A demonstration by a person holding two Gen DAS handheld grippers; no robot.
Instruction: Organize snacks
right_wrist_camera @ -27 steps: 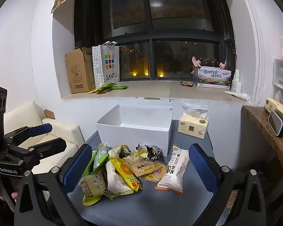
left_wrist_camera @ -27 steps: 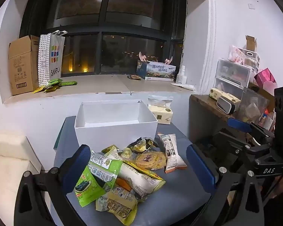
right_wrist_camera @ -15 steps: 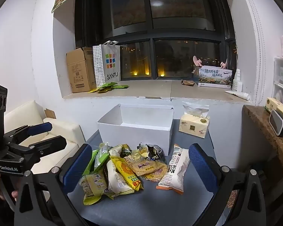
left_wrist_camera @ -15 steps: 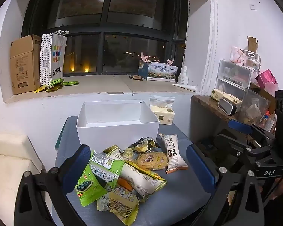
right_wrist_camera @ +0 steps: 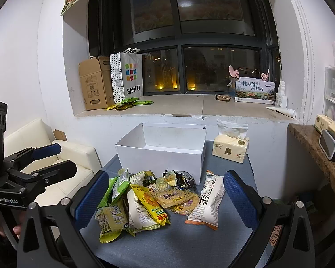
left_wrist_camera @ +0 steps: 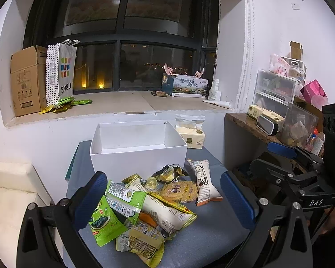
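Observation:
A pile of snack packets (left_wrist_camera: 149,205) lies on a grey-blue table (left_wrist_camera: 212,230), and it also shows in the right wrist view (right_wrist_camera: 149,198). Behind it stands an open, empty white box (left_wrist_camera: 138,154), seen in the right wrist view too (right_wrist_camera: 163,156). A white and orange packet (right_wrist_camera: 208,201) lies at the pile's right. My left gripper (left_wrist_camera: 165,201) is open and empty, hovering over the pile's near side. My right gripper (right_wrist_camera: 167,198) is open and empty above the pile. Each gripper shows in the other's view: right (left_wrist_camera: 301,178), left (right_wrist_camera: 29,174).
A tissue pack (right_wrist_camera: 231,148) sits right of the box. A window sill (left_wrist_camera: 114,105) behind holds a cardboard box (left_wrist_camera: 26,80), a SANFU bag (left_wrist_camera: 61,71) and green packets. A wooden shelf (left_wrist_camera: 252,122) with clutter is at right, a cream sofa (right_wrist_camera: 55,154) at left.
Both views have shifted only slightly; the left gripper drifted a little. The snacks and box have not moved, and both grippers stay open.

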